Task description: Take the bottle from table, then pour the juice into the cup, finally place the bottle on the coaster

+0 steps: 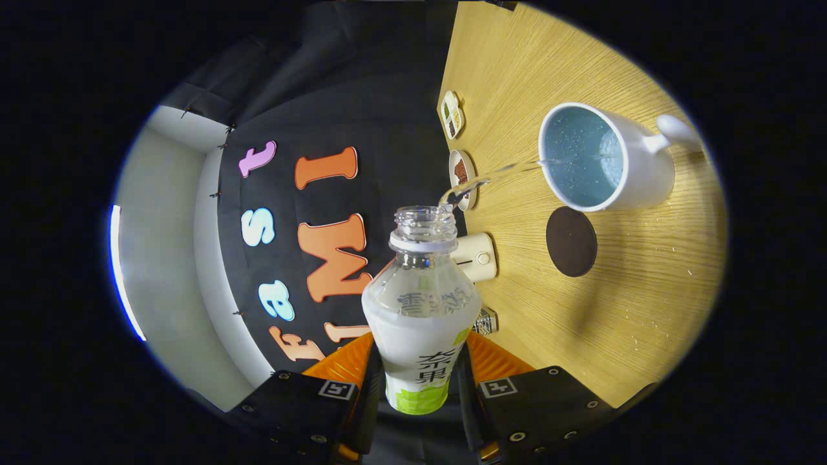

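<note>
My gripper (418,381) is shut on a clear plastic bottle (421,303) with a white and green label, both fingers pressing its lower body. The whole view is rolled sideways, so the bottle is tipped over. Its cap is off, and a thin stream of clear liquid (497,175) arcs from the mouth into a white mug (639,174) with a blue inside and a handle. The mug stands on the wooden table (646,303), beyond the bottle's mouth. A dark round coaster (571,241) lies on the table next to the mug, nearer the bottle.
Along the table's far edge, by the black cloth wall, stand a small cream box-like device (477,257), a small dish with something brown (461,172), a divided dish with seasonings (452,113) and a small glass shaker (486,321). Scattered droplets dot the wood near the mug.
</note>
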The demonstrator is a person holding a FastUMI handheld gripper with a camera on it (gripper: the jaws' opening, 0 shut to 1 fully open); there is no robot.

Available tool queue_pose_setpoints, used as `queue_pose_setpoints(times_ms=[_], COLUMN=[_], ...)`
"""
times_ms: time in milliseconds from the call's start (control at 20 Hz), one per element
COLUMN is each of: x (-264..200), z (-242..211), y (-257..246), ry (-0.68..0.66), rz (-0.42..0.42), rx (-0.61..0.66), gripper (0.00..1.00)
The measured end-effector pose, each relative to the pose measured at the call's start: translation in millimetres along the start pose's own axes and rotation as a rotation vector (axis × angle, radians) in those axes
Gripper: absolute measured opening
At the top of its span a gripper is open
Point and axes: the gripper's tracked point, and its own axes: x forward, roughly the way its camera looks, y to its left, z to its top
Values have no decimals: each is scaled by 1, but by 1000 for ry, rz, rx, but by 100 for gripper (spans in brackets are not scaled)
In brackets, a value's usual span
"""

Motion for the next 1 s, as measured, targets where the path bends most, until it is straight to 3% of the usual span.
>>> queue_pose_setpoints(times_ms=[1000], x=[-2], z=[3], y=[8], ry=[-3], rz=[8], rx=[61], gripper=[55])
